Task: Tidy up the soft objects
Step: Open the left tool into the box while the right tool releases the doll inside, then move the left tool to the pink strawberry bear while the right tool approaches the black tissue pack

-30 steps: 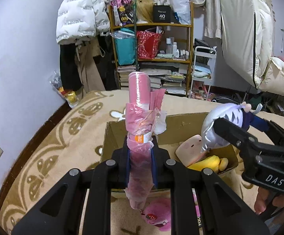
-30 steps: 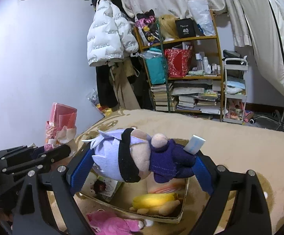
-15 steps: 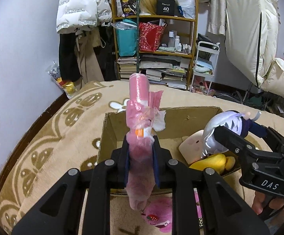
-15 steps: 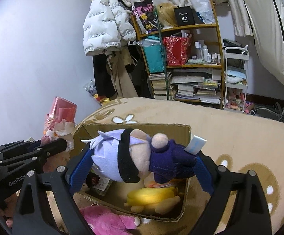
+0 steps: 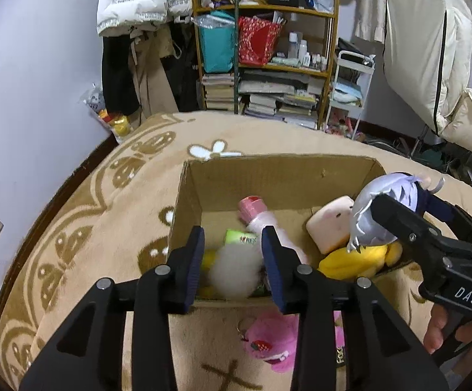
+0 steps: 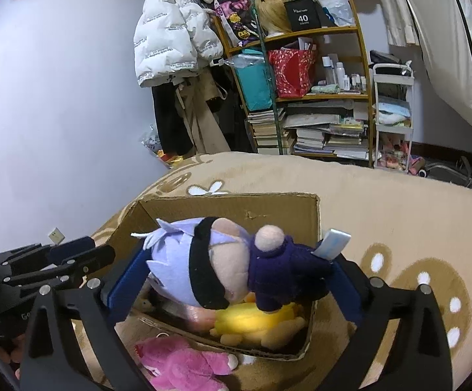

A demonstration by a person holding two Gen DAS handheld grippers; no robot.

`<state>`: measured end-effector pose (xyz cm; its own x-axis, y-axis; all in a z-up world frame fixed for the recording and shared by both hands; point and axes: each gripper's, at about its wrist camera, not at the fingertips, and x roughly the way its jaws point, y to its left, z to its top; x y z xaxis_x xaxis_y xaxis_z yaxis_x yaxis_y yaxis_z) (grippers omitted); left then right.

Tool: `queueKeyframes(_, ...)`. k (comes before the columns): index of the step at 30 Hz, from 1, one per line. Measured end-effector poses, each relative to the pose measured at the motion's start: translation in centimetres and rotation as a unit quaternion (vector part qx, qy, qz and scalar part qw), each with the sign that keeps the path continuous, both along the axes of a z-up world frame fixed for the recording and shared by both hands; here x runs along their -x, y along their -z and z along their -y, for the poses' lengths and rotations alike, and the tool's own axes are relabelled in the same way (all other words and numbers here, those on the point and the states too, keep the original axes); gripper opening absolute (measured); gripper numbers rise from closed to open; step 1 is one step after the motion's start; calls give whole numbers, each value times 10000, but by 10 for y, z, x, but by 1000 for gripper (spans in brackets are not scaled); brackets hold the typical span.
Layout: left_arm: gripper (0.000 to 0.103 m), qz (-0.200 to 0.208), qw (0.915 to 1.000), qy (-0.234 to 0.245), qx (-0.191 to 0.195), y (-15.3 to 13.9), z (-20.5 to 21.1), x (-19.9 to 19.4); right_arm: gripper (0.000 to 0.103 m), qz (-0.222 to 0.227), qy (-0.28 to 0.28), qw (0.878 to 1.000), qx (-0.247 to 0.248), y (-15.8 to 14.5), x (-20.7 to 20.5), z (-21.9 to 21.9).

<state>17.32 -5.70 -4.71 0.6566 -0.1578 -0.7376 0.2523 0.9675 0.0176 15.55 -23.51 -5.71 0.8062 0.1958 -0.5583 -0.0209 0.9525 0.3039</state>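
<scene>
An open cardboard box [image 5: 278,176] sits on the tan rug. My left gripper [image 5: 232,254] is open and empty over the box's near edge. The pink wrapped roll [image 5: 262,221] lies inside the box beside a white fluffy toy [image 5: 232,270], a cream square plush [image 5: 330,224] and a yellow plush [image 5: 353,260]. My right gripper [image 6: 232,277] is shut on a lavender-haired doll [image 6: 223,260] in dark blue clothes, held over the box's right side [image 6: 314,221]. The doll also shows in the left wrist view [image 5: 376,208].
A pink plush [image 5: 272,335] lies on the rug in front of the box; it also shows in the right wrist view [image 6: 184,361]. A cluttered shelf [image 5: 268,52], hanging coats [image 5: 131,32] and a white trolley [image 5: 350,88] stand by the far wall.
My left gripper has opened and dropped the pink roll, which now lies in the box. Both grippers have tilted down towards the box. The right gripper still holds the doll.
</scene>
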Motion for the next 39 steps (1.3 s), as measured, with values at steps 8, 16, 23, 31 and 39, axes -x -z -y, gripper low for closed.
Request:
queueKeyframes(8,58,-46,10000,-34,10,-5,-7,9,103,-43,-26,10000,-26,-3,5,1)
queueKeyframes(16,83,1,9999,-18,-127,-13,-10,25,103,-27,51,10000,73,-14,22,3)
queueKeyframes(23,97,-19,9998,-68,-189,-20,-15,42,103,-162,60,9996,208,-24,45,6)
queueKeyframes(31,98,-547,9984,11,-143,-15,-20,47,103,-1008,190,9939,417,-9,60,11)
queueKeyframes(39,98,-1054,9943,126,22,4,-17,42,103,-1446,149,9889,294,13,64,9)
